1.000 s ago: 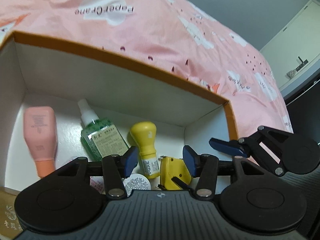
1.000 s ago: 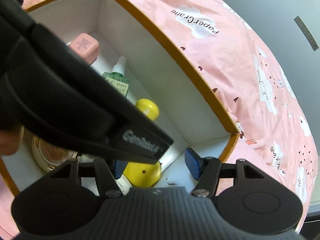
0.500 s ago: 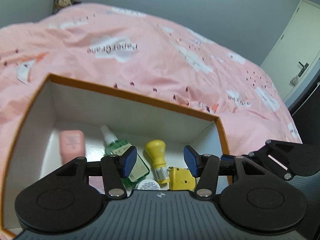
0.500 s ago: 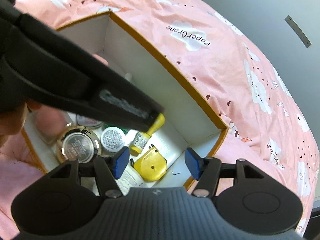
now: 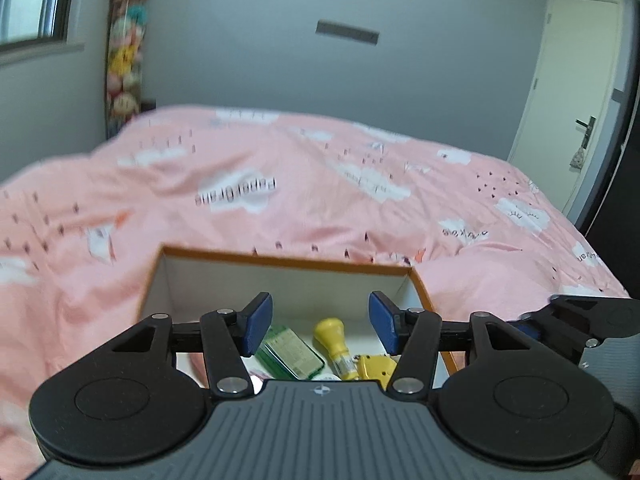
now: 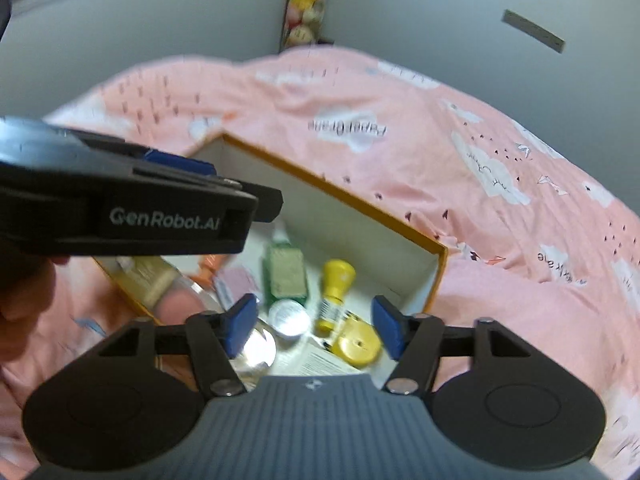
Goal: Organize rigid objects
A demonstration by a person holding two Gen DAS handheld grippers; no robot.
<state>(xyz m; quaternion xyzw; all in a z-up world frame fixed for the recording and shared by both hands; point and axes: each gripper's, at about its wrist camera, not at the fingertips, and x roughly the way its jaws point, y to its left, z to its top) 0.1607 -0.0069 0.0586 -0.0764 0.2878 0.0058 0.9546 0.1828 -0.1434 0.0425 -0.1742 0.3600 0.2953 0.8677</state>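
both grippers (image 5: 320, 326) (image 6: 314, 330) gape above orange-rimmed box (image 6: 340, 194) (items inside).

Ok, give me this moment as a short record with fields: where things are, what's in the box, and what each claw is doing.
setting: pink bedspread on a bed
container: open box with orange rim, resting on the bedspread
contents seen: green bottle, yellow bottle, round yellow case, white jar
left claw: open, empty, above the box
right claw: open, empty, above the box
items outside box: none seen
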